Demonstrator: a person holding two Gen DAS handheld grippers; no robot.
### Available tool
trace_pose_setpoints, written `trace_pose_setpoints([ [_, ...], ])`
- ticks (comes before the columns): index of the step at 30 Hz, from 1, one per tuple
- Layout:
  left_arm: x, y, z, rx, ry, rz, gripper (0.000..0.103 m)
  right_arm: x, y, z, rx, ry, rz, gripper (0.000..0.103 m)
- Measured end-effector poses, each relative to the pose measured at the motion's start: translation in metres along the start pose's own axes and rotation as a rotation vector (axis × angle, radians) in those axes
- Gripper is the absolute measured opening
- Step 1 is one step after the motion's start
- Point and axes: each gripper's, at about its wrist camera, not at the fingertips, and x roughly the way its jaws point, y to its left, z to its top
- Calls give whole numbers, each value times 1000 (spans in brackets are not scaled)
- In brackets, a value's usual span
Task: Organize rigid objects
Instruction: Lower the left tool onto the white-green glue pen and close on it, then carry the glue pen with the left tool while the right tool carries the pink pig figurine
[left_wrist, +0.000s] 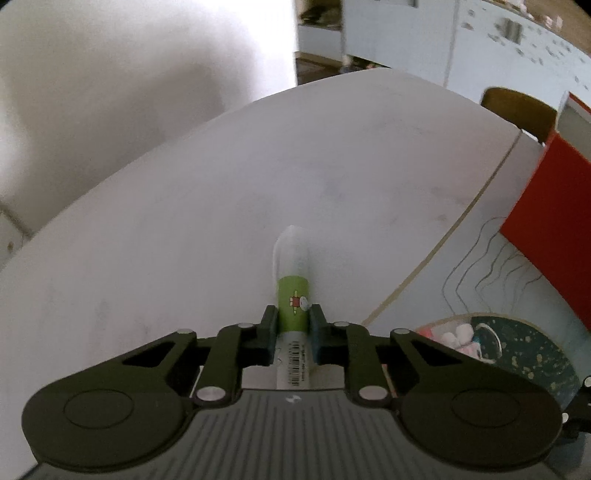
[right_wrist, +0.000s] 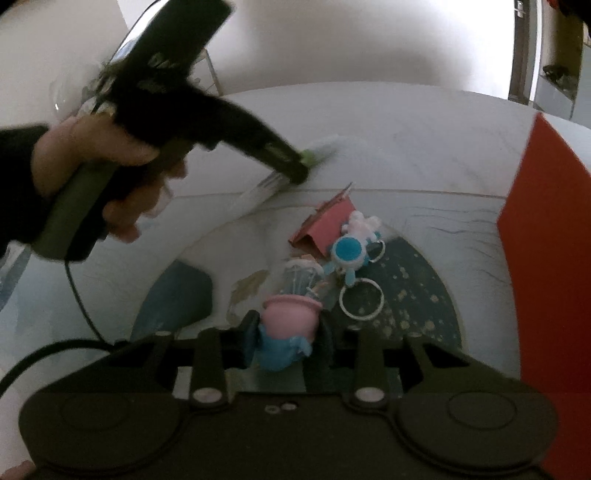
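My left gripper (left_wrist: 293, 325) is shut on a white pen with a green label (left_wrist: 293, 291), held above the white table (left_wrist: 184, 221). It also shows in the right wrist view (right_wrist: 295, 162), blurred, with the pen's green part (right_wrist: 314, 155) sticking out. My right gripper (right_wrist: 286, 339) is shut on a pink and blue toy figure (right_wrist: 290, 325), just above a dark round mat (right_wrist: 417, 295). On the mat lie a blue and white keyring toy (right_wrist: 349, 254), a metal ring (right_wrist: 361, 300) and a small pink box (right_wrist: 325, 225).
A red box (left_wrist: 554, 206) stands at the right, also in the right wrist view (right_wrist: 546, 236). The dark mat with toys shows at the lower right of the left wrist view (left_wrist: 524, 350). A brown chair back (left_wrist: 521, 110) is behind the table. A black cable (right_wrist: 77, 295) hangs from the left gripper.
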Motion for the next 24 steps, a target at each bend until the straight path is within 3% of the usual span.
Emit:
trace_pose_setpoints([
  [5, -13, 5, -20, -131, 10, 4, 17, -14, -1, -4, 13, -20, 0, 33],
  [11, -44, -1, -40, -218, -22, 18, 17, -38, 5, -7, 20, -55, -1, 33],
  [24, -124, -32, -73, -319, -87, -22, 17, -107, 10, -17, 35, -157, -36, 33],
])
